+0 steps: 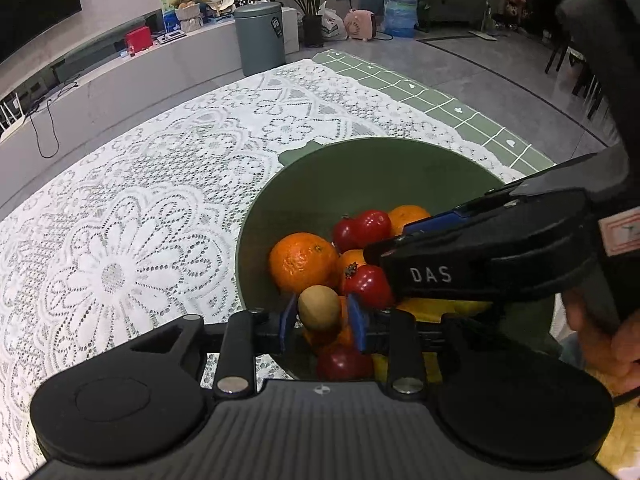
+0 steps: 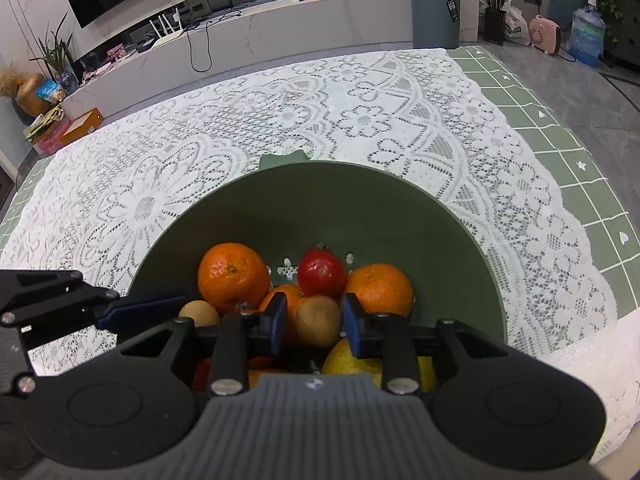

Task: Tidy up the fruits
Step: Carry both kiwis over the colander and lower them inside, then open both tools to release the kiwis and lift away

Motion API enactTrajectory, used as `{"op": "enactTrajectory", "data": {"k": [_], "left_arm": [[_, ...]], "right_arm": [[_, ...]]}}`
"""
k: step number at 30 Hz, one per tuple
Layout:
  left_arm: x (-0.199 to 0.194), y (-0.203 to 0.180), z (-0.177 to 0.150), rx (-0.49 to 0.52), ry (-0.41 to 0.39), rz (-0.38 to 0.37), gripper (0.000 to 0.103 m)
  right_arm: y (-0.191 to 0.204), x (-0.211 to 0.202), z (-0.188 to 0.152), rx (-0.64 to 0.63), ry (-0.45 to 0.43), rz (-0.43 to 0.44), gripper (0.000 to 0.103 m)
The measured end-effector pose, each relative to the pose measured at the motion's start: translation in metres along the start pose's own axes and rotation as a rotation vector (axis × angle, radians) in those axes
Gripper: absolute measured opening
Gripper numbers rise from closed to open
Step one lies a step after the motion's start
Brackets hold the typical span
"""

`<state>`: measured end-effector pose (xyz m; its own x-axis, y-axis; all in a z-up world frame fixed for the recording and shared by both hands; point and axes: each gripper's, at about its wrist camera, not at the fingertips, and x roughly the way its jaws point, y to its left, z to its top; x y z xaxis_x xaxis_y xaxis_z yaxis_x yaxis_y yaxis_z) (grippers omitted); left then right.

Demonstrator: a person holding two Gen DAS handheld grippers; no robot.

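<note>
Lace-covered bench (image 1: 140, 240) spreading well ahead of both sets of jaws; nothing out there to sort into, so treat the green bowl (image 1: 372, 176) just below and ahead as the workplace.

Keep both tools clear of the bowl's near wall and of each other: right gripper (image 2: 314, 322) crossing close beside the left gripper (image 1: 322, 316), the tips of the two near each other over the pile. Move one at a time, straight up, not sideways.

Mind the big orange (image 1: 303, 262) just ahead and left of the left jaws, and the pomegranate (image 1: 370, 284) just ahead and right of them. Both probably lean on neighbours, so likely to roll if nudged. Same on the other side: oranges ahead on either flank of the right jaws, a lemon (image 2: 352, 356) below on the right.

Between the left jaws, a brown kiwi (image 1: 319, 308); between the right jaws, a second kiwi (image 2: 318, 321). Jaws narrowed to either side of each fruit, pads very near the skin; impossible to tell whether pressing or just short of contact. Close gently and evenly on the widest part, since kiwi flesh probably bruises. Confirm a firm hold before lifting, then rise slowly until clear of the pile.
</note>
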<state>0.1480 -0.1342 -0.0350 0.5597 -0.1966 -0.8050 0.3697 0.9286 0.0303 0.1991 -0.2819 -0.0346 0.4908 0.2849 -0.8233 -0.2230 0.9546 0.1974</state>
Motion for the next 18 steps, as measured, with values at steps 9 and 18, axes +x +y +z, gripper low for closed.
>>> {"op": "enactTrajectory", "data": {"k": [9, 18], "left_arm": [[-0.036, 0.013, -0.005, -0.057, -0.075, -0.023, 0.054], [-0.095, 0.034, -0.018, -0.119, -0.196, 0.037, 0.059]], "right_arm": [[-0.009, -0.017, -0.001, 0.062, -0.09, 0.029, 0.075], [-0.005, -0.045, -0.005, 0.052, -0.201, 0.038, 0.08]]}}
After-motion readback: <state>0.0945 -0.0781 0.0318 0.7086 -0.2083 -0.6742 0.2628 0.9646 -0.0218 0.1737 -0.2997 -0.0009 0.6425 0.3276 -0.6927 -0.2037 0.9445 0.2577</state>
